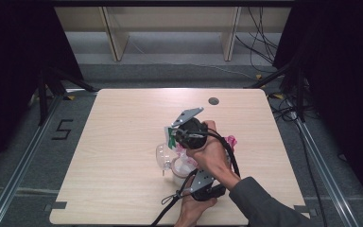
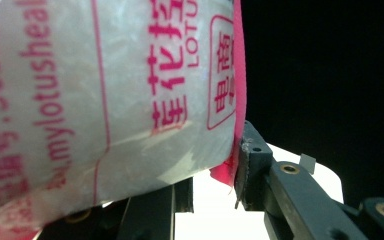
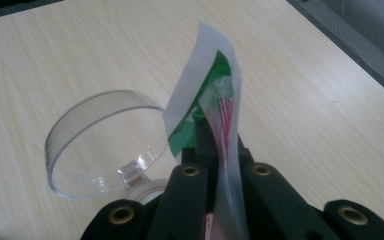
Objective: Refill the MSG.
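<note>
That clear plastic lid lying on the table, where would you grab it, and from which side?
Judging by the right gripper view, the clear lid sits tilted, its thin curved rim raised on the far side. I would pinch that raised rim from above, one finger inside and one outside the wall. The near side seems a poor approach: the right gripper, shut on the bag, crowds the hinge there.

I am counting two grippers in my hands: my left gripper and my right gripper. I am seeing one plastic bag with pink print and one clear plastic lid lying on one wooden table. I am also making out one green-and-white tab sitting between my right gripper's jaws, and one dark round hole showing in the tabletop.
</note>
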Action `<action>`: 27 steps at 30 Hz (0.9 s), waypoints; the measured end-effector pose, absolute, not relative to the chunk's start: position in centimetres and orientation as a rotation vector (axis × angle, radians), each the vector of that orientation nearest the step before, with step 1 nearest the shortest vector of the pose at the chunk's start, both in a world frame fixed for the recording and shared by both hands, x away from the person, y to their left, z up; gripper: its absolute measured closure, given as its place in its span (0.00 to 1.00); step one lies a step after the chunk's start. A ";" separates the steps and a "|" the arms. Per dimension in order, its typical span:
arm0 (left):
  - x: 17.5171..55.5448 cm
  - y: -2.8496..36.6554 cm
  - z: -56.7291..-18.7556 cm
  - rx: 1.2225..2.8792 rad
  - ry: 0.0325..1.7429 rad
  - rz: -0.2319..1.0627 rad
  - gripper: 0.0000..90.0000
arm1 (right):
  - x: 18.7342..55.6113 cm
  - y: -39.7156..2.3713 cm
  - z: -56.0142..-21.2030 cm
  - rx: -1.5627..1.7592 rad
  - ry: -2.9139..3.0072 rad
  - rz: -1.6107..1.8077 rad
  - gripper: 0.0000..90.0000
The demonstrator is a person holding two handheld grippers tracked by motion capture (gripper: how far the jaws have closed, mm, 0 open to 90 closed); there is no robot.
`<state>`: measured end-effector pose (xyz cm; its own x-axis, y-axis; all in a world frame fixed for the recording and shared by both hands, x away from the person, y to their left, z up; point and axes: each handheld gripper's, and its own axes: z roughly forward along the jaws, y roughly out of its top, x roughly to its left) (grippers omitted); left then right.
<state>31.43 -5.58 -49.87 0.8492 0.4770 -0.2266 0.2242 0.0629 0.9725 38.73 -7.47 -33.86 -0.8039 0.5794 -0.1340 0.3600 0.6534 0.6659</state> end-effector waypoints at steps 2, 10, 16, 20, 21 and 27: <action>31.4 -5.6 -49.8 1.520 0.584 0.213 0.81 | 38.7 -7.4 -33.8 0.754 2.541 0.910 1.00; 31.4 -5.4 -49.7 1.517 0.576 0.219 0.81 | 38.7 -7.0 -33.6 0.742 2.549 0.924 1.00; 31.4 -5.3 -49.6 1.516 0.578 0.222 0.81 | 38.8 -7.0 -33.5 0.735 2.533 0.909 1.00; 31.5 -5.4 -49.7 1.510 0.578 0.208 0.81 | 38.8 -6.9 -33.7 0.718 2.551 0.882 1.00; 31.5 -5.3 -49.7 1.514 0.576 0.213 0.81 | 38.8 -6.8 -33.7 0.718 2.552 0.888 1.00; 31.4 -5.3 -49.6 1.512 0.572 0.219 0.81 | 38.8 -6.6 -33.9 0.715 2.545 0.904 1.00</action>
<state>31.43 -5.29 -49.63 0.8506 0.4785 -0.2182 0.2108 0.0699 0.9750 38.85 -6.57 -33.86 -0.8130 0.5626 -0.1497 0.3423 0.6699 0.6588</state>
